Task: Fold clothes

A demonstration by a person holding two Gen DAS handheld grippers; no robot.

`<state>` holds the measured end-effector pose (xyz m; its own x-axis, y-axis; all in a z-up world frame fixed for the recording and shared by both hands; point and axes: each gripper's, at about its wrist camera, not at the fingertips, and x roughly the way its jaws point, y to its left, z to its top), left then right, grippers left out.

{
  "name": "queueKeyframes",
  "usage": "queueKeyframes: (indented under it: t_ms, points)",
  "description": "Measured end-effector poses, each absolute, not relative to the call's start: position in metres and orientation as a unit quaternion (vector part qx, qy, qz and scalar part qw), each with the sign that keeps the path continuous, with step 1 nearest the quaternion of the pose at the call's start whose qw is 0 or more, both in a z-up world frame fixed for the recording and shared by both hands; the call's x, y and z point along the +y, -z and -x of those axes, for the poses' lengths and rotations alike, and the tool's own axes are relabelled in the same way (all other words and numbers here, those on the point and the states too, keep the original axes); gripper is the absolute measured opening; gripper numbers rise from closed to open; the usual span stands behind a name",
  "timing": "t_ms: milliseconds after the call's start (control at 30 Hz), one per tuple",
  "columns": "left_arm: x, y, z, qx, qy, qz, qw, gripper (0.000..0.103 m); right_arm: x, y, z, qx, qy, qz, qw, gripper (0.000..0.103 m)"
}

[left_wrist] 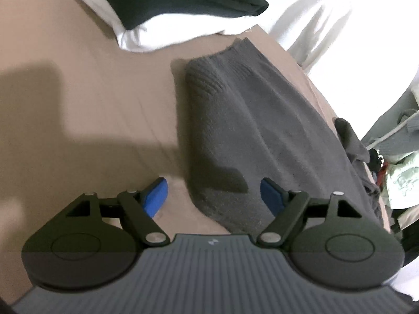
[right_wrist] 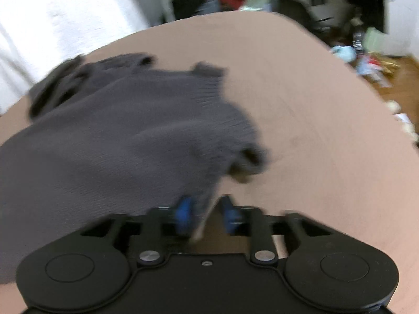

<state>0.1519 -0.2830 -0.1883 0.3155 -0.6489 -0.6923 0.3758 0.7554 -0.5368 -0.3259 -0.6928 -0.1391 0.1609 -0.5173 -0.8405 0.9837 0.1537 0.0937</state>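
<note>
Two camera views look down on one broad surface covered in a smooth tan-brown sheet [left_wrist: 86, 110]; whether it is a bed or a bench cannot be told. The landmark on it is a dark grey knitted sweater [left_wrist: 251, 130], lying flat on the sheet and folded into a long band. In the left wrist view its ribbed hem points toward the far edge of the surface, and its near end reaches down between the fingers of the left tool.

Beyond the sweater's ribbed end, at the far edge, sits a stack of folded clothes [left_wrist: 167, 7]: a black garment resting on a white one. To the sweater's right hangs a bright white curtain or wall [left_wrist: 327, 26], and further right of it lies a jumble of pale green and dark items [left_wrist: 400, 180], too small to name.

The left tool [left_wrist: 213, 196] stands wide apart, one blue pad on the bare sheet just left of the sweater and the other above the knit, neither pad pressing the cloth.

The right wrist view is blurred. There the right tool [right_wrist: 207, 214] stands partly apart at the sweater's near right edge; a fold of grey knit hangs between its blue pads, with a gap on the right side.
</note>
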Motion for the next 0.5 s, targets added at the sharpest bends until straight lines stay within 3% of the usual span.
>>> queueKeyframes:
  t_ms: [133, 200, 300, 333, 400, 500]
  points:
    - [-0.288, 0.187, -0.154, 0.482, 0.313, 0.122, 0.809, 0.078, -0.677, 0.117, 0.318, 0.345, 0.643, -0.219, 0.648, 0.056]
    - [-0.286, 0.185, -0.157, 0.488, 0.302, 0.125, 0.809, 0.078, -0.664, 0.098, 0.321, 0.291, 0.62, -0.23, 0.692, 0.056]
    - [-0.283, 0.161, -0.146, 0.452, 0.273, 0.064, 0.847, 0.078, -0.641, 0.076, 0.309, 0.236, 0.514, -0.285, 0.774, 0.056]
    - [-0.281, 0.155, -0.142, 0.439, 0.277, 0.055, 0.853, 0.083, -0.632, 0.07, 0.294, 0.232, 0.461, -0.294, 0.804, 0.056]
    - [-0.277, 0.151, -0.142, 0.433, 0.294, 0.071, 0.849, 0.092, -0.614, 0.065, 0.257, 0.236, 0.362, -0.296, 0.852, 0.057]
    - [-0.277, 0.167, -0.152, 0.453, 0.304, 0.119, 0.83, 0.092, -0.587, 0.069, 0.196, 0.268, 0.26, -0.261, 0.89, 0.063]
